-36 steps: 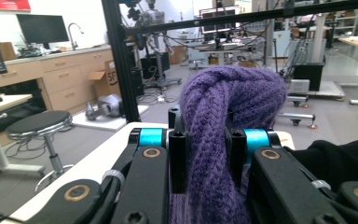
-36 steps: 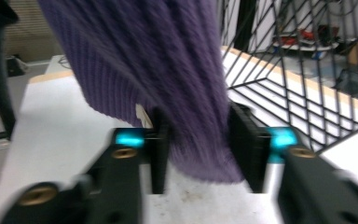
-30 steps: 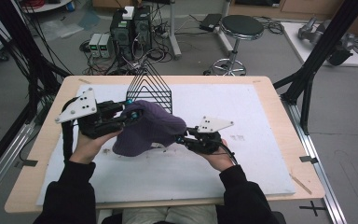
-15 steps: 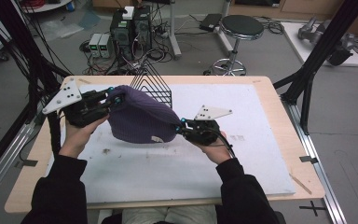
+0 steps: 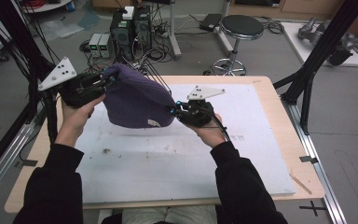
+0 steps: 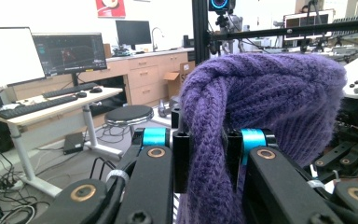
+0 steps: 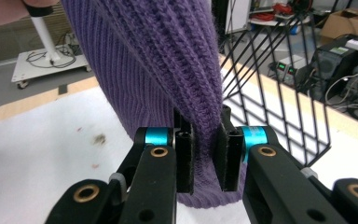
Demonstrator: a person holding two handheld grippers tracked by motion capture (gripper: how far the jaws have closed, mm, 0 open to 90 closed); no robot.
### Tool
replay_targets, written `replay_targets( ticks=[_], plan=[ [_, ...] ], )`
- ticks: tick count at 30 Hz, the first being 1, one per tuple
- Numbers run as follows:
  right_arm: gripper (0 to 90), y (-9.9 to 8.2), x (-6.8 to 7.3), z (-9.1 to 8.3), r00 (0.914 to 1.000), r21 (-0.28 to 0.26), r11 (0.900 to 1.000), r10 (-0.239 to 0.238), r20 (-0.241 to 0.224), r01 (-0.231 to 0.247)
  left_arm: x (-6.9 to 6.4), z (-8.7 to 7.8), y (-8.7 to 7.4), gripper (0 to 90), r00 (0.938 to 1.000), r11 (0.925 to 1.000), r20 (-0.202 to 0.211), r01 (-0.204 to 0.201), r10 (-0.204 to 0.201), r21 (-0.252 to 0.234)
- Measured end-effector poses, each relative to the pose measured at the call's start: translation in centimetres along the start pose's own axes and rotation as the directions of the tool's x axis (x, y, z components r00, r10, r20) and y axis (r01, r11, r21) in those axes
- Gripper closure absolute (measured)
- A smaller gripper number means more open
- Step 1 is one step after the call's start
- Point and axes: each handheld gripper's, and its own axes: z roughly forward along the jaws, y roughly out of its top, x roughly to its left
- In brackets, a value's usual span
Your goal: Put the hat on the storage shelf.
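Observation:
A purple knitted beanie (image 5: 135, 100) hangs in the air above the white mat, stretched between both grippers. My left gripper (image 5: 108, 80) is shut on its upper left edge; in the left gripper view the knit (image 6: 261, 98) is pinched between the two black jaws. My right gripper (image 5: 173, 111) is shut on the hat's lower right rim, and the right gripper view shows the ribbed fabric (image 7: 168, 56) clamped between its pads. A small light label sits at the hat's lower edge.
A black wire rack (image 7: 279, 88) stands at the back of the table behind the hat. The white mat (image 5: 177, 158) covers most of the wooden tabletop (image 5: 284, 121). Beyond the table are a stool (image 5: 240, 28) and computer boxes on the floor.
Both hands have lifted the hat off the mat and drawn it out between them. The left gripper moved up and to the left; the right gripper rose.

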Motion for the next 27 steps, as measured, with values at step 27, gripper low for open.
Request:
replay_targets(
  ticks=[27],
  plan=[
    [80.6, 5.8, -3.5, 1.6, 0.9947, -0.146, 0.9890, 0.037, 0.096, -0.022, 4.7, 3.2, 3.3, 80.5, 0.9913, 0.9989, -0.132, -0.003, -0.004, -0.046]
  ],
)
